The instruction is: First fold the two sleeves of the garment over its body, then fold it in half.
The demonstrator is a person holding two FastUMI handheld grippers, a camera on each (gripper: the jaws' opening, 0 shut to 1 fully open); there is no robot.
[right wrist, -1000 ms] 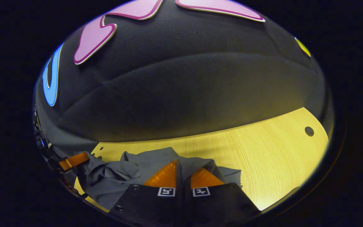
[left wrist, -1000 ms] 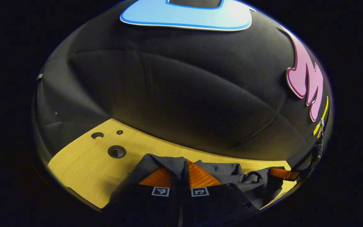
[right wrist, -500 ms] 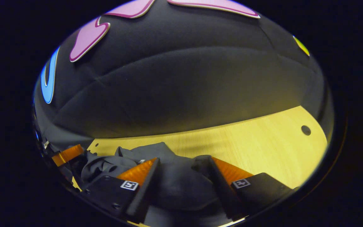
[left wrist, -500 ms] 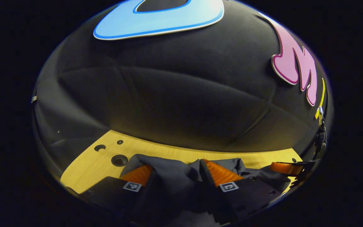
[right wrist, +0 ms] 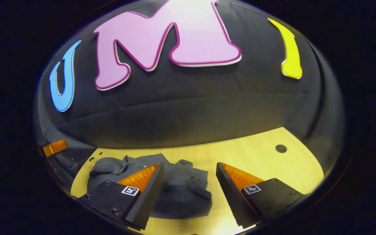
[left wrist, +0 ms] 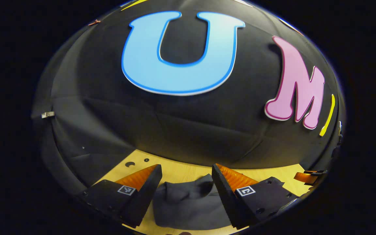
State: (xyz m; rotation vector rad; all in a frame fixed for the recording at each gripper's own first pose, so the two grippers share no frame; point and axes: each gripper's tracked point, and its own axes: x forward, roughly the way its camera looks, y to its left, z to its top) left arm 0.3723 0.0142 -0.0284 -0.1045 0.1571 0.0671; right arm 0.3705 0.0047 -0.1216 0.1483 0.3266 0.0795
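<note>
Two grippers gape wide over a dark grey, rumpled cloth garment, neither holding anything.

Both the left gripper and the right gripper have their jaws spread well apart and grip nothing; the garment lies bunched below them on the pale wooden tabletop, near its far edge by the booth wall. Judging by the compact heap, the folding looks finished or nearly so, though no sleeve can be made out. Next comes checking the fold and smoothing the cloth if needed.
</note>
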